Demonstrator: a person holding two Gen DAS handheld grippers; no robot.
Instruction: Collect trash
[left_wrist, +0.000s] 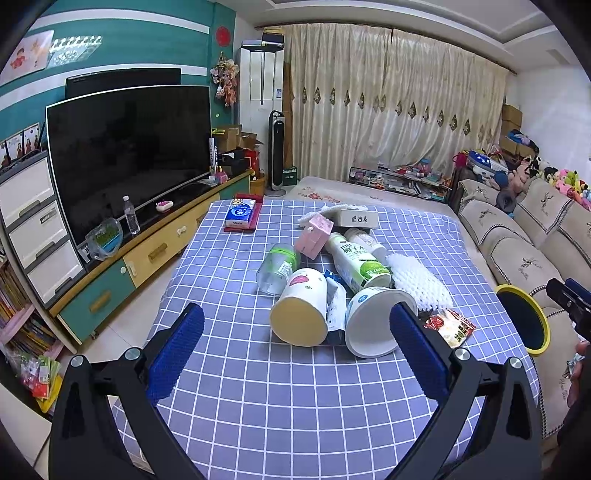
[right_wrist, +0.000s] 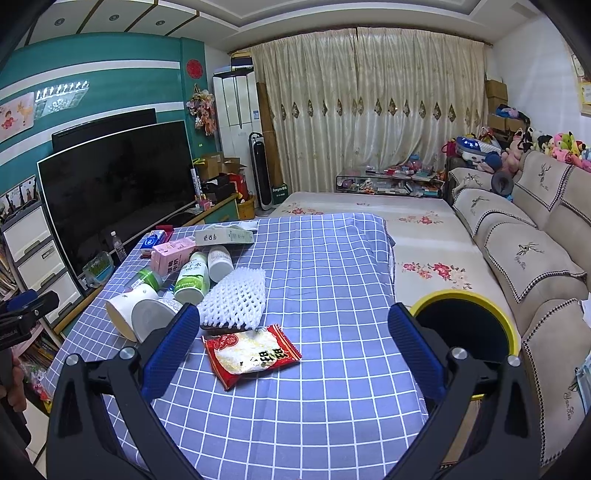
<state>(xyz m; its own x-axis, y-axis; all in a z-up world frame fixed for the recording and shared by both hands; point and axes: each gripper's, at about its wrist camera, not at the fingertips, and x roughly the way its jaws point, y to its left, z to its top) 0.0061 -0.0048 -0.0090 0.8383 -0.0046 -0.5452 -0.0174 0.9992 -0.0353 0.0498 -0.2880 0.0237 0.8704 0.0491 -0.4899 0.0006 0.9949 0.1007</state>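
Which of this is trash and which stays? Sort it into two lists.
For the job: snack wrapper, foam net, two paper cups, green-label bottle, pink carton, yellow-rimmed bin.

Likely just lying about: tissue pack, TV, plush toys.

left wrist – above table's near edge | right wrist – further right | shared: trash pile

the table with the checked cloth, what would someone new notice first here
A heap of trash sits mid-table on the blue checked cloth: paper cups, bottles, a pink carton, white foam netting. A red snack wrapper lies apart, just ahead of the open right gripper. A yellow-rimmed bin stands off the table's right edge, beside the sofa.
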